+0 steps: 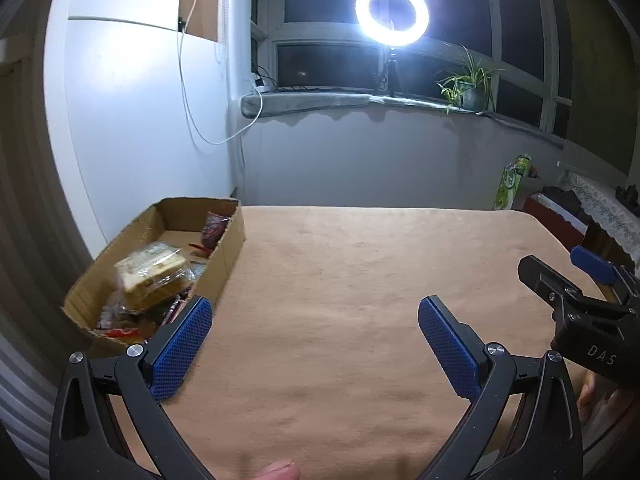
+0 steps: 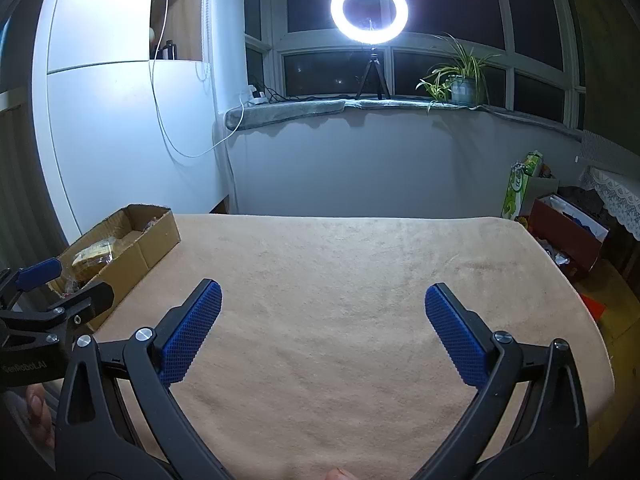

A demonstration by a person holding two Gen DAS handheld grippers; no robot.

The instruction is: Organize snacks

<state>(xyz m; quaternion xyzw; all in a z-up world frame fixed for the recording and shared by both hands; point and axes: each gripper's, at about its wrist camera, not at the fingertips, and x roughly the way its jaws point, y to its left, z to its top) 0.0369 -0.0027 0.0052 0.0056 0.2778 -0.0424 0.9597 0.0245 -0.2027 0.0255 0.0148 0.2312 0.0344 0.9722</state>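
Fuzzy tan tablecloth [image 1: 340, 280]; cardboard box [image 1: 230, 246] holding crinkly, blurred snack packets [image 1: 154, 276].

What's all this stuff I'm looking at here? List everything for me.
Box: one, brown cardboard, open-topped, left edge of the table.
Snacks: several packets, yellowish, clear and red, inside the box; exact count unclear.
Table: one, tan cloth cover, centre.
Ring light: one, white, lit, on a small tripod on the windowsill.
Plant: one, green, potted, windowsill right.
Green pack: one, upright, beyond the table's far right corner.
Red box: one, right of the table.
Cable: one, white, hanging down the left wall.
Left gripper: black, blue pads, open, empty.
Right gripper: same, open, empty.
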